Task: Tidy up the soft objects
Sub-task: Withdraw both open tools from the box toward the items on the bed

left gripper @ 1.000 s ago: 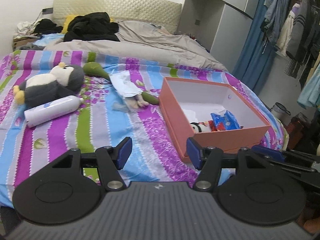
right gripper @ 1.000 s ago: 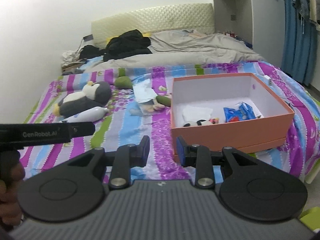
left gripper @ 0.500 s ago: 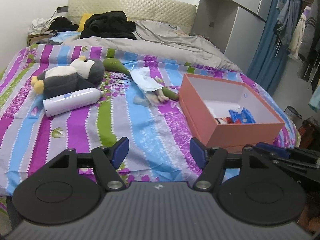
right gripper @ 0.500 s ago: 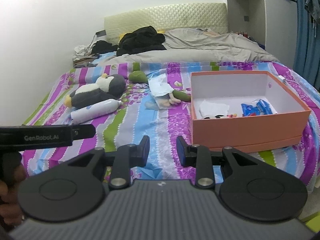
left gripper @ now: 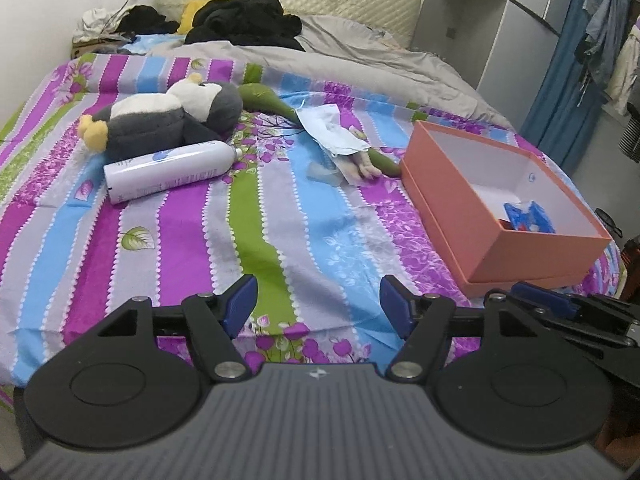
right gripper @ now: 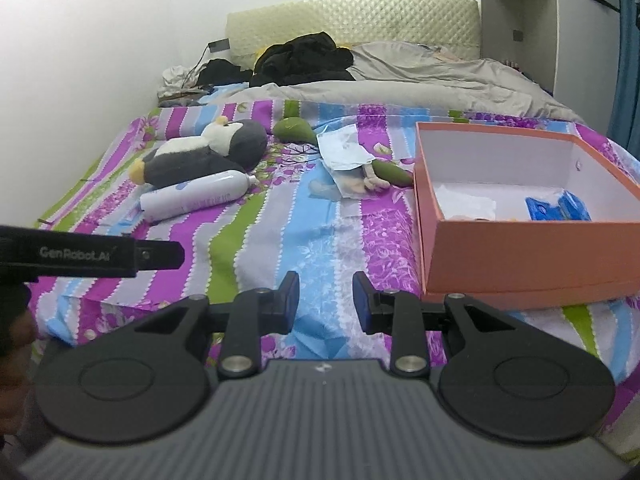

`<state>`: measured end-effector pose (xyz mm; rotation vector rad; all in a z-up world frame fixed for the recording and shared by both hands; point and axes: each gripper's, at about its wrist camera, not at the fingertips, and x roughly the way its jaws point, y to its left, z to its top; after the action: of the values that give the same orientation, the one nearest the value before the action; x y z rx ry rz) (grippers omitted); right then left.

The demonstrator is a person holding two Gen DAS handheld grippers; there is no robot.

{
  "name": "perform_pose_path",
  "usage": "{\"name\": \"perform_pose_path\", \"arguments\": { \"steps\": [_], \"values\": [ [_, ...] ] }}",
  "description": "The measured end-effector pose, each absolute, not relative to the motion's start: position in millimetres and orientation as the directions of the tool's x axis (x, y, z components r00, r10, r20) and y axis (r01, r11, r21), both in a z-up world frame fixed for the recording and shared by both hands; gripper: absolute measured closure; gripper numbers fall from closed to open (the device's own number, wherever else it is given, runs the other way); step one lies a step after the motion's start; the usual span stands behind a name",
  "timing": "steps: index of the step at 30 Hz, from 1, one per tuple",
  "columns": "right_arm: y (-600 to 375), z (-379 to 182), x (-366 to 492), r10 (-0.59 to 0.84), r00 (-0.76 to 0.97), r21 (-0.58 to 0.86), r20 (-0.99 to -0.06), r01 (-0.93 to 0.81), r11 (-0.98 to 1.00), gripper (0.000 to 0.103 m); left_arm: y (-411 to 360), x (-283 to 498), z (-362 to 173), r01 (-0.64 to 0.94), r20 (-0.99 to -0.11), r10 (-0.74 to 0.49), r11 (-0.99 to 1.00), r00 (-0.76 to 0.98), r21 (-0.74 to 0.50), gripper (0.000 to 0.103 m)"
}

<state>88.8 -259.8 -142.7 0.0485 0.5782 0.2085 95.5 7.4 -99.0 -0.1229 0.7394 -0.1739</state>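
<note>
A grey and white penguin plush point(left gripper: 168, 120) point(right gripper: 204, 154) lies at the bed's left. A green plush with a pale paper over it point(left gripper: 332, 136) point(right gripper: 352, 160) lies mid-bed. An orange box point(left gripper: 496, 216) point(right gripper: 520, 252) stands at the right, holding a blue packet point(left gripper: 528, 218) point(right gripper: 558, 208) and white cloth point(right gripper: 466, 206). My left gripper point(left gripper: 318, 308) is open and empty over the near bed edge. My right gripper point(right gripper: 326, 302) is open with a narrower gap and empty, left of the box's near corner.
A white spray bottle point(left gripper: 172, 170) point(right gripper: 196, 196) lies against the penguin. A grey duvet point(left gripper: 340, 52) and black clothes point(left gripper: 244, 20) cover the bed's far end. Wardrobe point(left gripper: 492, 24) and hanging clothes point(left gripper: 608, 48) stand at the right. The left gripper's body point(right gripper: 88, 258) crosses the right wrist view.
Both grippers have swung left and lower toward the bed edge; the box has shifted right in both views and the penguin sits nearer the centre. Finger openings are unchanged.
</note>
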Motion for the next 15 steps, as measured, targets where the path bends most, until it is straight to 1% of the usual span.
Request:
{"name": "perform_pose_path", "arguments": {
  "steps": [10,15],
  "values": [
    [-236.8,-177.7,141.6,0.236,0.792,0.082,-0.562,-0.231,0.969,0.071,21.4,174.9,-142.4,0.091,-0.685,-0.216,0.973,0.696,-0.214,0.03],
    [-223.9,-190.6,168.1,0.246,0.792,0.065,-0.558,-0.253,0.965,0.071,27.7,215.4,-163.8,0.084,-0.684,-0.217,0.971,0.696,-0.223,0.03]
  ]
}}
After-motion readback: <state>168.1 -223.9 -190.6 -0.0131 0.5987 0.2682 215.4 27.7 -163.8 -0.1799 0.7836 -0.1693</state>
